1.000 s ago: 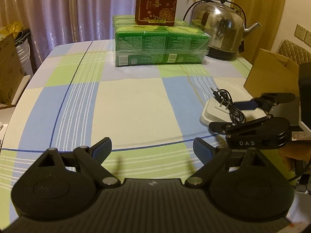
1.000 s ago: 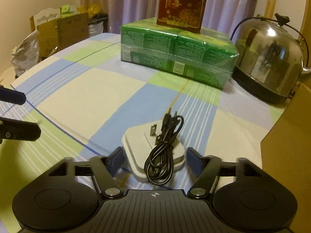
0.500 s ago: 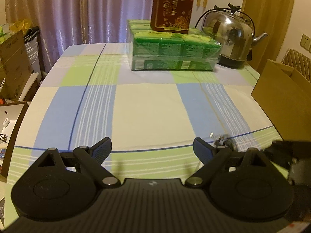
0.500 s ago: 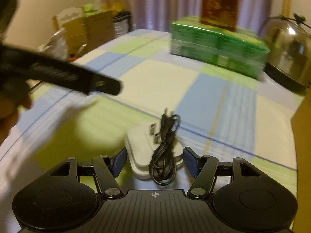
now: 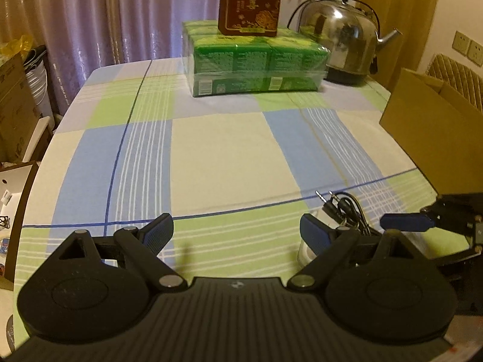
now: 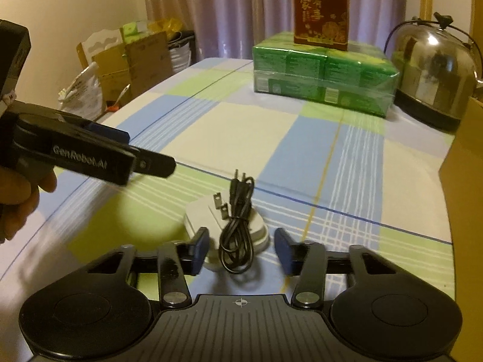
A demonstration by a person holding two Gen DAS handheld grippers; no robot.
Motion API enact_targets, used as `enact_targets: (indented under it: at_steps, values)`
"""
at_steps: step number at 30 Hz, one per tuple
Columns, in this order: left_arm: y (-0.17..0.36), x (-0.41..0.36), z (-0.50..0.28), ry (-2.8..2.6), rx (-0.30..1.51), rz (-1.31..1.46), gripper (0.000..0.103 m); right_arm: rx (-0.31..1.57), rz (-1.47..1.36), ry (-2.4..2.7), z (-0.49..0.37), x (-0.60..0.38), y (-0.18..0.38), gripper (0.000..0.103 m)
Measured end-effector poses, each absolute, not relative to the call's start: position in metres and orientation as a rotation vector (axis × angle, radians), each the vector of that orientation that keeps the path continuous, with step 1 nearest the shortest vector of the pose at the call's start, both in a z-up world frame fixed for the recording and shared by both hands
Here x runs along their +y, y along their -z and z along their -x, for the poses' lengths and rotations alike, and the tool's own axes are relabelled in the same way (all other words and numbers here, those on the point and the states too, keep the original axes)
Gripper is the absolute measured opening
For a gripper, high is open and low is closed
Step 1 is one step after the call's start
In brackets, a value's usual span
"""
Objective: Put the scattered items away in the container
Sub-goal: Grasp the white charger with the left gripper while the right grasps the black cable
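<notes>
At the near edge of the checked desk [image 6: 302, 138], the right tool [image 6: 241, 249] sits low with its blue-padded fingers spread wide on either side of a white plug adapter [image 6: 199, 217], gripping nothing. A coiled black cable [image 6: 237, 235] lies on top of the adapter, its two jack ends pointing away toward the far side. The left tool [image 5: 237, 230], held in a person's hand [image 6: 18, 199], hovers just to the left of the adapter, its fingers likewise released and empty over green-and-white cloth. Beyond the adapter a broad run of bare tablecloth stretches open to the middle of the desk. At the right edge stands the open cardboard box [image 5: 434, 132], its wall rising close beside the adapter. At the far end a shrink-wrapped green pack [image 5: 256, 63] carries a red carton [image 5: 249, 3], with a steel kettle [image 5: 341, 48] just to its right, before purple curtains [image 5: 120, 18]. Boxes crowd the floor off the left edge.
</notes>
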State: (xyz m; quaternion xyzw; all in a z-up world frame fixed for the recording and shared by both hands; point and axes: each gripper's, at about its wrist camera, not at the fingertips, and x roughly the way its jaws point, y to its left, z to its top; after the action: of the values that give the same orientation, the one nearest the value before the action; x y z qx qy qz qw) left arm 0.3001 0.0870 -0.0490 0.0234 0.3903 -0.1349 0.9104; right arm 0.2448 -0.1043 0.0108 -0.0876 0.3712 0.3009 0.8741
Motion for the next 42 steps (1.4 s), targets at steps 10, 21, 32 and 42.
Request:
enact_targets:
  at_steps: [10,21,32,42]
  values:
    - [0.052,0.056,-0.295,0.462,0.795,-0.106,0.088,0.774,0.137,-0.457,-0.244,-0.143,-0.014,0.019]
    - [0.068,0.003,-0.296,0.575,0.813,-0.2,0.085,0.793,0.133,-0.397,-0.235,-0.174,-0.003,0.052]
    - [0.087,0.004,-0.306,0.499,0.906,-0.173,0.061,0.806,0.103,-0.404,-0.232,-0.183,-0.001,0.052]
    - [0.087,0.003,-0.303,0.466,0.914,-0.185,0.073,0.808,0.124,-0.419,-0.252,-0.17,0.003,0.052]
